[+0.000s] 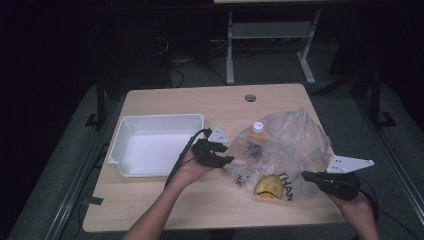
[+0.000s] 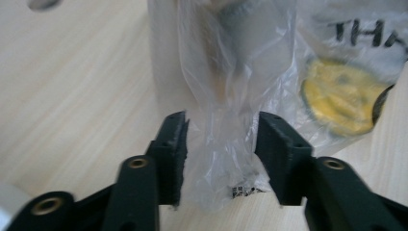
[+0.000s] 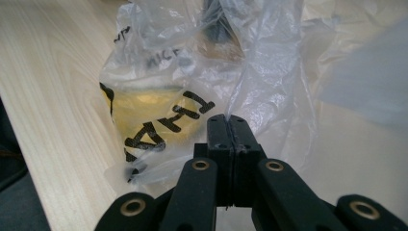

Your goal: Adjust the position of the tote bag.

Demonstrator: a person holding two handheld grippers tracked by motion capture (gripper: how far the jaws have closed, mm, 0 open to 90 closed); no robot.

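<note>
Left tongs [image 2: 221,139] parted around plastic bag [image 1: 285,150] | right tongs [image 3: 231,127] pinch bag, level

Left gripper [image 1: 226,159] fingers [image 2: 168,154] parted, right gripper [image 1: 305,175] fingers [image 3: 219,139] pressed together, forearms low

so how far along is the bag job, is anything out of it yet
Early stage. Done: the right hand-held gripper is shut on the plastic bag's film. In hand: the left hand-held gripper stands open with a fold of the bag between its pads, not pinched. Left: the yellow item and bottle look still inside, and the white bin holds nothing.
</note>
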